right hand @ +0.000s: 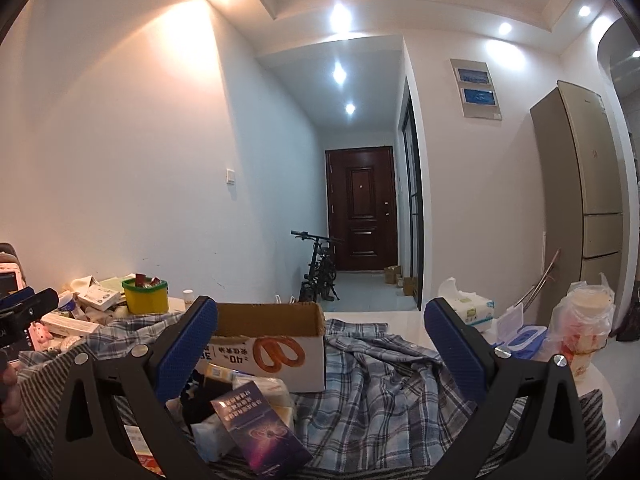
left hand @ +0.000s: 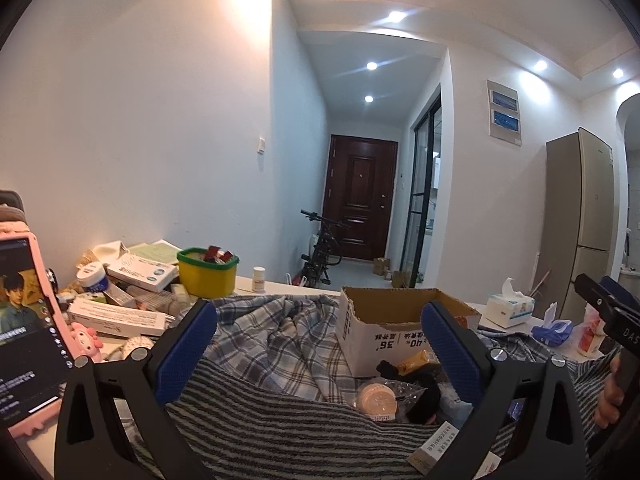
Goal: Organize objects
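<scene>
The left hand-held gripper [left hand: 320, 344] hangs with its blue-padded fingers spread wide and nothing between them, above a desk [left hand: 280, 286] draped in a plaid cloth [left hand: 276, 340] and a striped cloth [left hand: 280, 420]. Ahead of it and a little to the right stands an open cardboard box [left hand: 384, 320], upright, its flaps raised. Just before the box, near the left gripper's right finger, lie a round wrapped cake [left hand: 376, 400], a yellow packet [left hand: 416, 360] and a black item [left hand: 420, 396], all loose on the cloth. The right hand-held gripper [right hand: 320, 348] is likewise spread and empty; the same box [right hand: 272, 340] sits just behind its left finger, and a heap of small packages lies low to its left, topped by a dark purple box [right hand: 260, 432] that tilts toward the camera. Farther left on the desk a yellow tub [left hand: 208, 274] with a green rim stands among medicine cartons [left hand: 140, 272], and a phone in a pink case [left hand: 24, 332] leans at the edge. A tissue pack [right hand: 472, 312] rests to the right
</scene>
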Demonstrator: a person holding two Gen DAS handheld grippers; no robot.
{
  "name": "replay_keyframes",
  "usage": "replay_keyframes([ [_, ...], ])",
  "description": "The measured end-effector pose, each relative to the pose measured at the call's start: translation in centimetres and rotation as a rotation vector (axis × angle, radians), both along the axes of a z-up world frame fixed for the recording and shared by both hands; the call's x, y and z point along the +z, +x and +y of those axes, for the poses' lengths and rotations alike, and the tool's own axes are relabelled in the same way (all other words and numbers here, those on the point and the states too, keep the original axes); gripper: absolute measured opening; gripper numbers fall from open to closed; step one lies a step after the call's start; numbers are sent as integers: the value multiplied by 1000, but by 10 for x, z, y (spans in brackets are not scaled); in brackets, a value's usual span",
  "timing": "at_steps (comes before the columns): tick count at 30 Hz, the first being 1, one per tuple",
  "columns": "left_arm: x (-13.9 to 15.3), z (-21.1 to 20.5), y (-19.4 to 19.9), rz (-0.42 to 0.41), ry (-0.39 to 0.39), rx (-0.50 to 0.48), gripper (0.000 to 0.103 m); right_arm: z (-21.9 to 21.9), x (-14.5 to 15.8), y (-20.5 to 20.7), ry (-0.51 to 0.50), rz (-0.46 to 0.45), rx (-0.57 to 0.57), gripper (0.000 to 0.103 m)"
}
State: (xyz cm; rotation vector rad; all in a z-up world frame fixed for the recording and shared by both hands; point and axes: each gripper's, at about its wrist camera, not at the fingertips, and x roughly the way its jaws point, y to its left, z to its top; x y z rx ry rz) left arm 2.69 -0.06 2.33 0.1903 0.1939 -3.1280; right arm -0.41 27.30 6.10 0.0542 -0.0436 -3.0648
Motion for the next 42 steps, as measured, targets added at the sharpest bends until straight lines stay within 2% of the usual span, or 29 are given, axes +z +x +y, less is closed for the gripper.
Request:
replay_keyframes([
  [2, 6, 0, 5, -5, -7, 18, 103, -4, 7, 7, 4, 6, -3, 103],
  [4, 13, 1, 8, -44, -19, 55, 103, -7, 13, 15, 0, 14, 1, 103],
  [9, 23, -2, 29, -34, 32, -1, 103, -16, 20, 33, 34, 5, -22, 103],
  [12, 24, 1, 35, -37, 25, -12, 103, -18, 20, 38, 40, -30, -35, 103],
  [16, 22, 7, 37, -67, 24, -31, 103, -16, 19, 47, 22, -23, -14, 103],
  [24, 2, 28, 29, -127, -31, -31, 103, -18, 5, 22, -1, -131, 42, 100],
  [32, -34, 36, 20, -253, 6, -77, 103, -24, -26, 15, -3, -239, 58, 100],
  [35, -38, 36, 15, -264, 19, -78, 103, -21, -32, 8, -22, -279, 67, 100],
  [39, -42, 38, 7, -280, 11, -60, 103, -18, -34, 6, -53, -290, 133, 100],
  [42, -43, 38, 2, -291, 20, -65, 103, -20, -37, -1, -41, -317, 138, 99],
])
